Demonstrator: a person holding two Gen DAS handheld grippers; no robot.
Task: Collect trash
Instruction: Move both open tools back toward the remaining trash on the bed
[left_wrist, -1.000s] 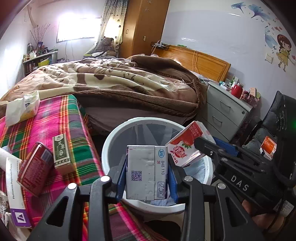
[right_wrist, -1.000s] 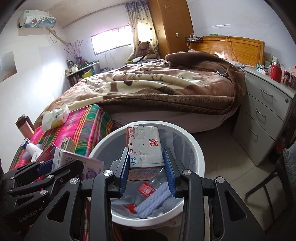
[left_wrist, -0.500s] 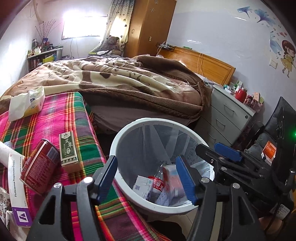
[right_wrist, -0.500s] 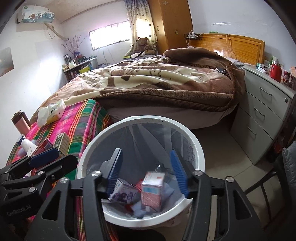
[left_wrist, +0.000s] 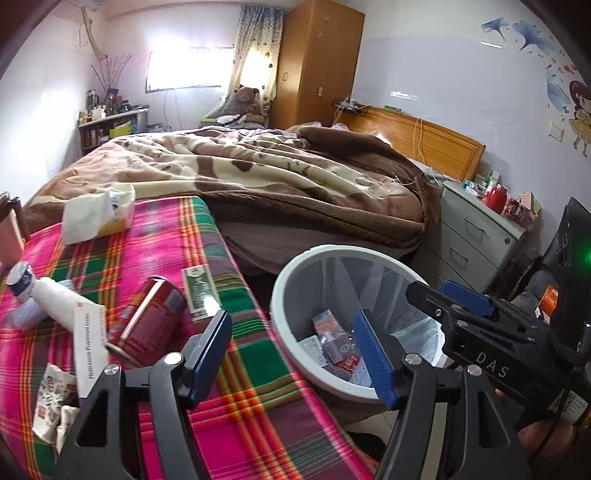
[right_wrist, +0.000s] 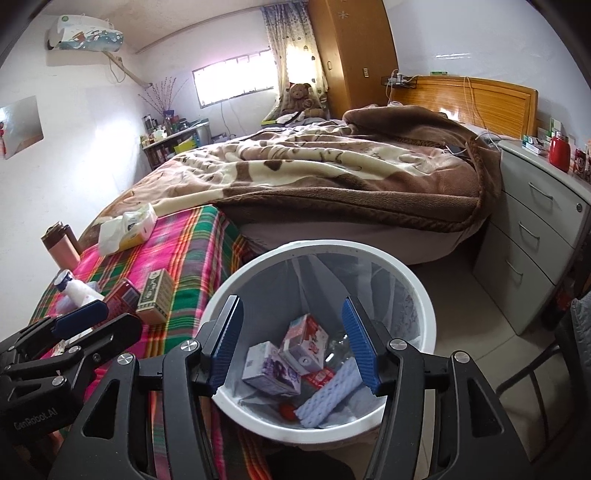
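Note:
A white trash bin (right_wrist: 325, 245) stands on the floor between the plaid-covered table (left_wrist: 155, 236) and the bed. In it lie a purple-white carton (right_wrist: 271, 363), a pink carton (right_wrist: 304, 345) and a blue sponge (right_wrist: 332, 387). My right gripper (right_wrist: 291, 304) hangs open over the bin with nothing between its fingers. My left gripper (left_wrist: 291, 318) straddles the table edge and the bin rim (left_wrist: 332, 251); its jaws are opening and empty. On the table lie a red can (left_wrist: 151, 321), a green box (left_wrist: 199, 291), a white box (left_wrist: 88, 343) and a crumpled wrapper (left_wrist: 51, 398).
A tissue pack (left_wrist: 99, 214) and a white bottle (left_wrist: 48, 295) sit further back on the table. A bed with a brown blanket (right_wrist: 332, 177) lies behind the bin. A grey drawer unit (right_wrist: 535, 236) stands at the right, and a chair (right_wrist: 554, 369) beside it.
Both grippers opened and let go of their cartons, which dropped into the bin. The left gripper then swung left, from over the bin toward the table edge.

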